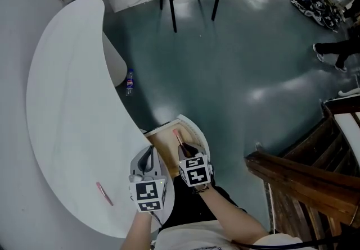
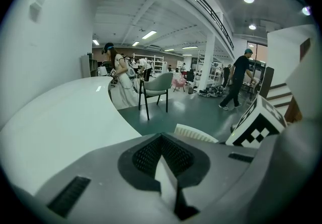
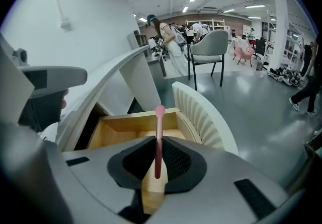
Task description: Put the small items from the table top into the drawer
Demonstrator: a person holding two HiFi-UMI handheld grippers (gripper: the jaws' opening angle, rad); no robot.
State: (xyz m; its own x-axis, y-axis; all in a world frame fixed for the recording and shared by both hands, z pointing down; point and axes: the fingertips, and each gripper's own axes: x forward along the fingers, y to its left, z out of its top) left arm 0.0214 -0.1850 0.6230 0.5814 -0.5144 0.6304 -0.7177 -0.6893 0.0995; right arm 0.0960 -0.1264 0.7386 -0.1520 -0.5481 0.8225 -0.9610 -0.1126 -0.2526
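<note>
Two pink sticks in play.

Head view: one pink stick (image 1: 178, 136) is pinched in the right gripper (image 1: 182, 145) above the open drawer (image 1: 163, 143). The spare stick (image 1: 104, 193) lies on the table (image 1: 62, 103), near the left gripper (image 1: 147, 160).

Left gripper view: jaws together, nothing between them — keep it idle and clear.

Right gripper view: jaws narrow on the stick's lower end, tip aimed over the drawer. Lower it below the rim, then part the jaws slowly — a high drop could bounce it out.
</note>
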